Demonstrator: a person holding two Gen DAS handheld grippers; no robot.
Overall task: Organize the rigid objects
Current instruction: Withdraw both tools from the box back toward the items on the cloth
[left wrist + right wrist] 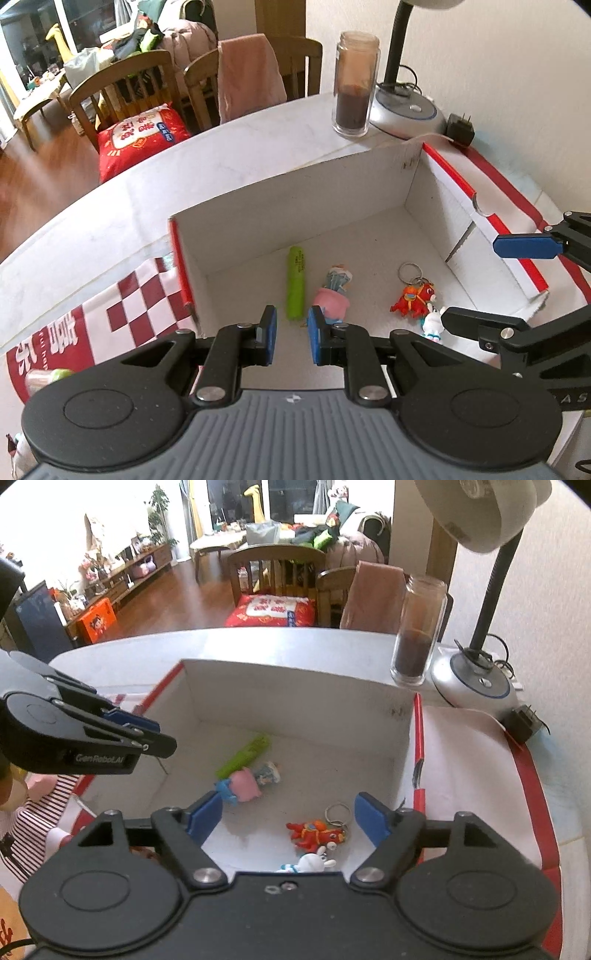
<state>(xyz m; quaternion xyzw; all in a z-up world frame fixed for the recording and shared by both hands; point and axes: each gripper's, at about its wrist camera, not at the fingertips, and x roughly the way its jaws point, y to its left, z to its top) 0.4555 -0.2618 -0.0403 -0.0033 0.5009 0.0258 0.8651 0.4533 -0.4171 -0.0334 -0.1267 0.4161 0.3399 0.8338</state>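
Observation:
An open white cardboard box (295,192) (295,694) with red edges stands on the table. On its floor lie a green marker (296,284) (245,755), a pink figurine (332,295) (251,779), a red keychain toy (413,299) (317,832) and a small white rabbit charm (433,325) (310,862). My left gripper (291,334) (147,731) hovers over the box's near left side, shut with nothing in it. My right gripper (291,818) (469,282) hangs above the red keychain toy, open, its blue pads touching nothing.
A tall glass jar (354,85) (417,642) with dark contents, a desk lamp base (406,110) (472,686) and a black plug adapter (460,129) stand behind the box. A red-and-white checked bag (129,306) lies left of it. Wooden chairs (122,92) stand beyond the table edge.

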